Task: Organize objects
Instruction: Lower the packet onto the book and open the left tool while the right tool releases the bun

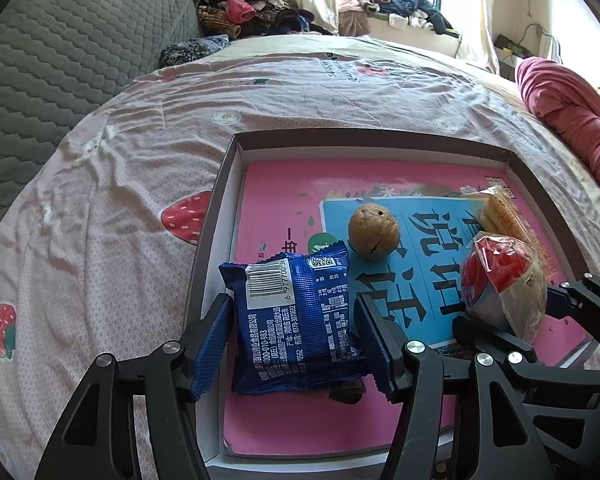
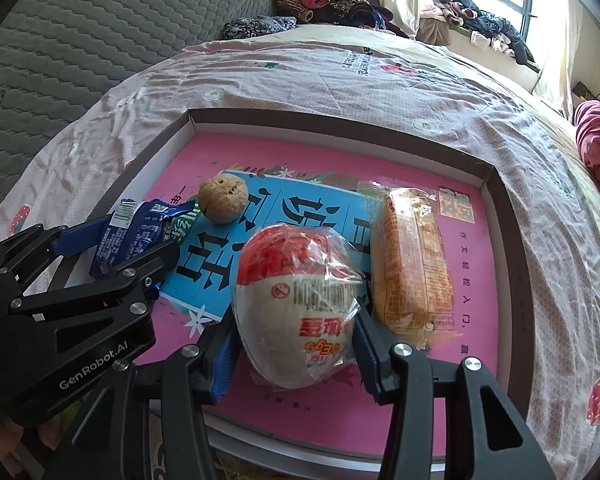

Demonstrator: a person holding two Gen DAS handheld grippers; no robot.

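A shallow grey box (image 1: 214, 200) lies on the bed with a pink book (image 1: 268, 184) lining its floor. A blue snack packet (image 1: 296, 320) rests flat on the book at the box's near left. My left gripper (image 1: 294, 304) stands open around it, a sliver of gap at the left pad. My right gripper (image 2: 294, 322) is shut on an egg-shaped snack (image 2: 296, 304), red and white in clear wrap, held just above the book. A walnut (image 2: 223, 199) and an orange cracker packet (image 2: 412, 256) lie in the box. The walnut (image 1: 373, 231) sits beyond the blue packet.
The bed sheet (image 1: 120, 184) with a strawberry print surrounds the box. A grey quilted cushion (image 1: 60, 60) rises at the far left, with a pile of clothes (image 1: 244, 8) behind. A pink blanket (image 1: 572, 112) lies at the right edge.
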